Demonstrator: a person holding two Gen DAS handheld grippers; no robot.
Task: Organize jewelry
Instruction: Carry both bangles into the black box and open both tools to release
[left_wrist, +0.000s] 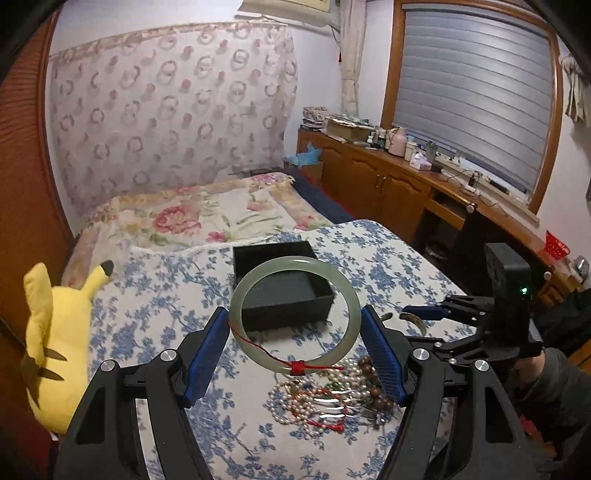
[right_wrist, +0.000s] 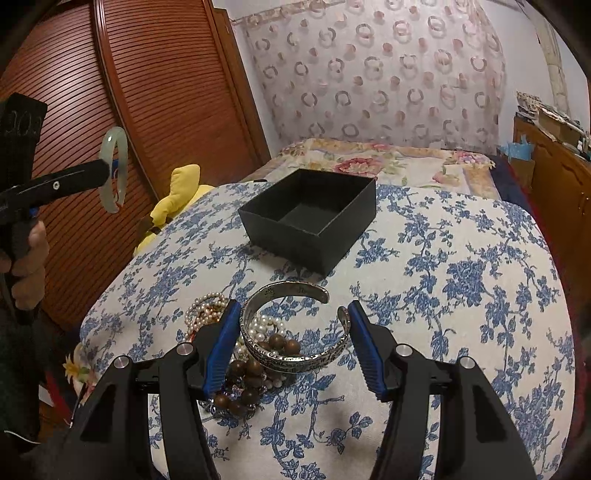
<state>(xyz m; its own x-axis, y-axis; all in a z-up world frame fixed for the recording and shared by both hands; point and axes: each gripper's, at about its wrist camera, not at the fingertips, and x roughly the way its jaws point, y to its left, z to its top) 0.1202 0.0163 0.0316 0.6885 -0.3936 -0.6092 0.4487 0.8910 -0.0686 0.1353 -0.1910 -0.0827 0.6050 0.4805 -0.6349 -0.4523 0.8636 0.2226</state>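
My left gripper (left_wrist: 294, 325) is shut on a pale green jade bangle (left_wrist: 255, 275) with a red cord, held in the air above the bed; the bangle also shows in the right wrist view (right_wrist: 118, 166). An open black box (left_wrist: 275, 254) (right_wrist: 310, 218) sits on the blue floral quilt beyond it, empty inside. My right gripper (right_wrist: 293, 314) is open, its pads on either side of a silver cuff bracelet (right_wrist: 291, 354) lying on the quilt. A pile of pearl strands and brown wooden beads (right_wrist: 251, 365) (left_wrist: 325, 402) lies beside and under the cuff.
A yellow plush toy (left_wrist: 55, 332) (right_wrist: 173, 195) lies at the bed's left edge by a wooden louvred wardrobe (right_wrist: 155, 85). A wooden cabinet (left_wrist: 388, 181) with clutter runs along the right under the window. A floral pillow (left_wrist: 207, 214) lies beyond the quilt (right_wrist: 461, 295).
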